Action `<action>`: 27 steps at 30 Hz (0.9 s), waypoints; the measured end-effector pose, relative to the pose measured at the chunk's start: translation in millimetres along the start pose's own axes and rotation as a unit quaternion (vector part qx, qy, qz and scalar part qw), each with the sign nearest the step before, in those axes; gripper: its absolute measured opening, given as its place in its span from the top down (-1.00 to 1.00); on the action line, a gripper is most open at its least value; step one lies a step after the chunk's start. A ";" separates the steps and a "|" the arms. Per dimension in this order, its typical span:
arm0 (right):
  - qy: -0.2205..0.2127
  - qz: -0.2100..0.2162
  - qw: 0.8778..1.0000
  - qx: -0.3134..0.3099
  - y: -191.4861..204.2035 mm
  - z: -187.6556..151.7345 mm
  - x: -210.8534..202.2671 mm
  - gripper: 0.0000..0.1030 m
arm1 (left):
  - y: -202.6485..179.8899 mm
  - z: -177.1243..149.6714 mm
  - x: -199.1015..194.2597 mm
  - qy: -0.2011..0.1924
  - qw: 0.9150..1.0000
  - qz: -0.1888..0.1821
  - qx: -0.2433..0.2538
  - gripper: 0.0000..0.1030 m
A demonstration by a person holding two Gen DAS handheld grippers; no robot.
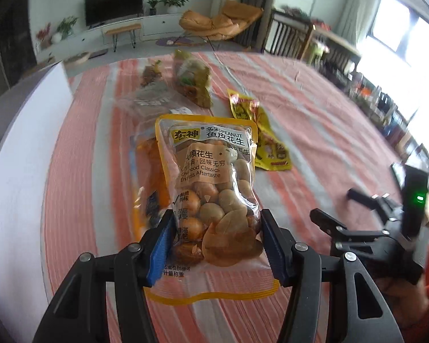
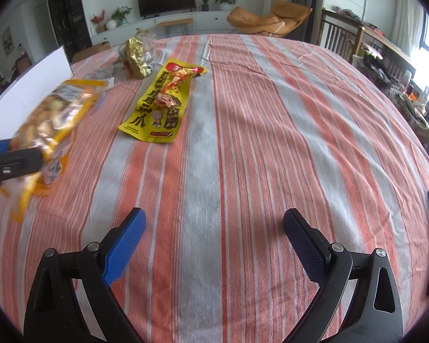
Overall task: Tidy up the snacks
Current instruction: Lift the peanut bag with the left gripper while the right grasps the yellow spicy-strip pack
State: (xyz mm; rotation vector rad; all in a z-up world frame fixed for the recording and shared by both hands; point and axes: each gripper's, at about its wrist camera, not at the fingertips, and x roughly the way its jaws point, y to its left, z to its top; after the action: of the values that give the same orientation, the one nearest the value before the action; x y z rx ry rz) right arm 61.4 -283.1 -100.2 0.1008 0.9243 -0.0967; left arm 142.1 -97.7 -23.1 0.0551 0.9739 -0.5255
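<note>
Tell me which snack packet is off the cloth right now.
The clear peanut bag with the orange border, pinched between the left gripper's fingers. The yellow packet and the others lie flat on the striped tablecloth.

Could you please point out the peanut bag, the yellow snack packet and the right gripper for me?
peanut bag (image 1: pixel 211 188): left wrist view, on its clear front panel.
yellow snack packet (image 2: pixel 157 105): right wrist view, on its printed middle.
right gripper (image 2: pixel 214 245): right wrist view, midway between its open fingertips.

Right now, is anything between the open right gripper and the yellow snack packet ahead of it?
Nothing visible. Only bare striped tablecloth lies between the right gripper and the yellow snack packet. The left gripper, shut on the peanut bag, is off to the side.
</note>
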 end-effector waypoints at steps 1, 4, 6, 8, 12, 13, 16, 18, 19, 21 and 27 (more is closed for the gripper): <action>-0.004 0.014 1.000 0.015 -5.3 0.4 -2.3 -0.88 | 8.5 -2.8 -12.0 -0.010 1.000 -0.006 -0.015 -0.12; -0.024 0.085 0.991 0.103 -29.6 9.0 -14.3 -0.88 | 29.7 -14.9 -41.3 -0.033 0.998 -0.011 -0.046 -0.12; -0.031 0.099 0.985 0.141 -37.2 33.3 -13.2 -0.88 | 39.7 -21.3 -52.4 -0.041 0.998 -0.007 -0.055 -0.12; -0.013 0.105 0.986 0.127 -28.1 67.1 1.7 -0.88 | 46.3 -26.5 -59.3 -0.046 0.997 -0.005 -0.060 -0.12; 0.079 0.111 0.987 0.088 8.4 122.8 60.3 -0.88 | 55.9 -32.7 -76.7 -0.063 0.995 -0.020 -0.081 -0.12; 0.098 0.095 0.988 0.069 21.8 132.0 75.2 -0.88 | 57.2 -33.1 -79.9 -0.066 0.994 -0.023 -0.085 -0.12; 0.134 0.036 0.990 -0.006 53.6 140.4 102.2 -0.85 | 62.6 -36.7 -92.0 -0.074 0.993 -0.026 -0.088 -0.12; 0.124 0.006 0.991 -0.046 65.5 135.2 100.9 -0.58 | 66.4 -39.8 -99.1 -0.079 0.993 -0.024 -0.088 -0.12; 0.115 0.010 0.992 -0.046 65.0 133.5 95.4 -0.10 | 69.3 -41.0 -101.9 -0.081 0.992 -0.026 -0.090 -0.12; 0.120 0.035 0.992 -0.032 57.5 126.8 83.3 -0.03 | 74.1 -44.5 -105.2 -0.084 0.991 -0.031 -0.097 -0.12; 0.084 0.097 0.991 0.038 18.1 96.7 31.3 0.18 | 87.0 -51.4 -118.9 -0.092 0.988 -0.052 -0.115 -0.12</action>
State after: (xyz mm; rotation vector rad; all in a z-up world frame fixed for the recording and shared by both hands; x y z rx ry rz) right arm 158.8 -278.8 -66.6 0.2719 1.0737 0.0570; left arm 88.1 40.1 26.5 -0.2481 0.8529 -0.5011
